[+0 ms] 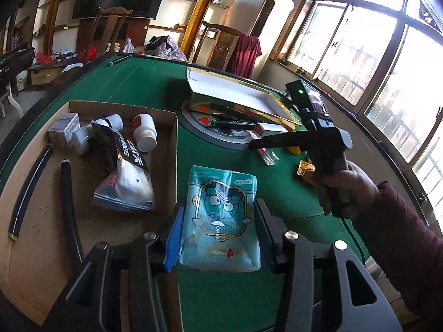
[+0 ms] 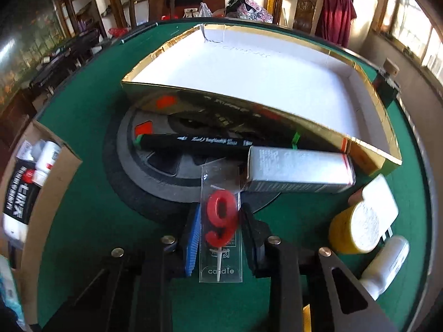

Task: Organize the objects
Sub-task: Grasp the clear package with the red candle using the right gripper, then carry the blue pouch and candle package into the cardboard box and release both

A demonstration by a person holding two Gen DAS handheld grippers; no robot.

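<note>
In the left wrist view my left gripper (image 1: 218, 221) is shut on a light blue cartoon tissue pack (image 1: 221, 215), held over the green table beside the brown cardboard box (image 1: 171, 166). That box holds white bottles (image 1: 145, 135), a black-and-white pouch (image 1: 124, 174) and a small grey carton (image 1: 62, 131). In the right wrist view my right gripper (image 2: 220, 221) is shut on a clear packet with a red "9" candle (image 2: 221, 218), just before the gold-edged white tray (image 2: 249, 77). The right gripper also shows in the left wrist view (image 1: 257, 144).
A black marker (image 2: 210, 144) and a silver carton (image 2: 299, 171) lie in front of the gold tray on the round table centre. A yellow jar (image 2: 354, 227), a white block (image 2: 379, 196) and a white bottle (image 2: 384, 265) sit at right. Chairs stand behind the table.
</note>
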